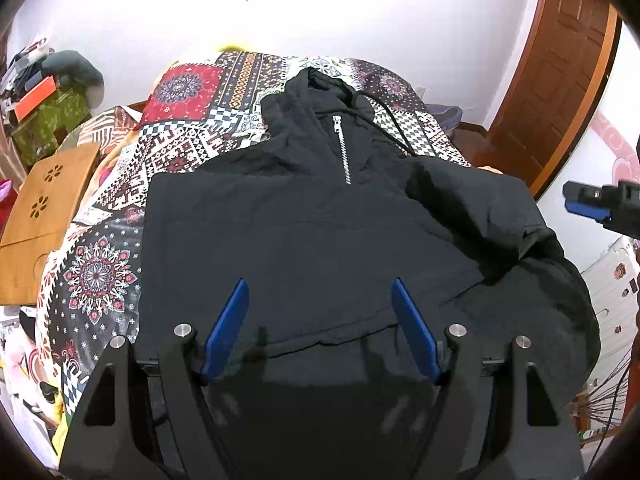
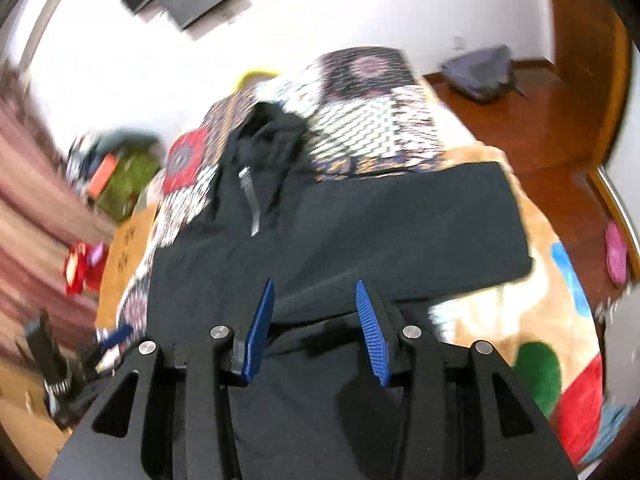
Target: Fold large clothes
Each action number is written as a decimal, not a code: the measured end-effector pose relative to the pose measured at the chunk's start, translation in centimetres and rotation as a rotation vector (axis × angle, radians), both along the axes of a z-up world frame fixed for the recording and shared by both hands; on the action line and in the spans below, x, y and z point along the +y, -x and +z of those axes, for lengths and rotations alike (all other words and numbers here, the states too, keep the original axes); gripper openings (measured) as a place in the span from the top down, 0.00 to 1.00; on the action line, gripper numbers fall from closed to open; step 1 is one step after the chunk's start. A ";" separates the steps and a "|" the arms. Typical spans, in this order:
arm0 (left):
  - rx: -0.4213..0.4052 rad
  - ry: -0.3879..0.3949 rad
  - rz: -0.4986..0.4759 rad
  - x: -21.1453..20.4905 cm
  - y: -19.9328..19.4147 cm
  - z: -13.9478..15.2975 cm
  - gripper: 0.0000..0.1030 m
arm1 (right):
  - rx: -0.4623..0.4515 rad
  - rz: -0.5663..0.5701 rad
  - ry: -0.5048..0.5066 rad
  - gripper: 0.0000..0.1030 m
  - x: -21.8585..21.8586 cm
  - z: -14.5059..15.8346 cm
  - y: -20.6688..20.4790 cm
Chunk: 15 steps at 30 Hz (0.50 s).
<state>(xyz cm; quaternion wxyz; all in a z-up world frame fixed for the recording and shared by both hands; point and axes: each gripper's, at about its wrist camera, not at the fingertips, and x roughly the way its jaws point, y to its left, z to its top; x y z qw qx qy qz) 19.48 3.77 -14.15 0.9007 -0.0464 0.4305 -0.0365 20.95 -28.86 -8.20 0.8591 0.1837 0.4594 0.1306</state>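
The black hooded pullover (image 1: 304, 232) lies spread front-up on the patterned bedspread (image 1: 176, 128), ahead of and beneath both claws, its hood farthest away and its hem nearest; the left gripper (image 1: 320, 332) hangs released above the hem with nothing between its blue pads, and the right gripper (image 2: 316, 328) is likewise spread and empty, over the cloth where one sleeve (image 2: 408, 220) runs out to its right; the right wrist view is smeared by motion, so a grab made now would likely land off the seam and catch a single layer, and the fold would then drag crooked; the sleeve reaches toward the bed's edge and could slide off if tugged; the drawstring (image 1: 394, 124) beyond the left claw could snag a finger; the thin fabric may bunch if the two claws lift unevenly. Counted: one pullover, one chest zipper (image 1: 343, 148), one drawstring in view, two claws, one wooden lap table (image 1: 44, 216) left of the left claw, one wooden door (image 1: 560, 64) far right.
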 end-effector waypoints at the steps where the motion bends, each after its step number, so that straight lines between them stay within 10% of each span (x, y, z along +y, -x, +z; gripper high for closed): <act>1: -0.002 -0.001 -0.001 -0.1 0.0 0.0 0.29 | 0.011 -0.034 -0.021 0.62 -1.1 -0.3 -0.3; 15: 0.027 0.016 -0.025 -1.4 -1.7 -1.0 0.24 | 0.289 -0.235 -0.211 0.62 -7.7 -9.6 -4.2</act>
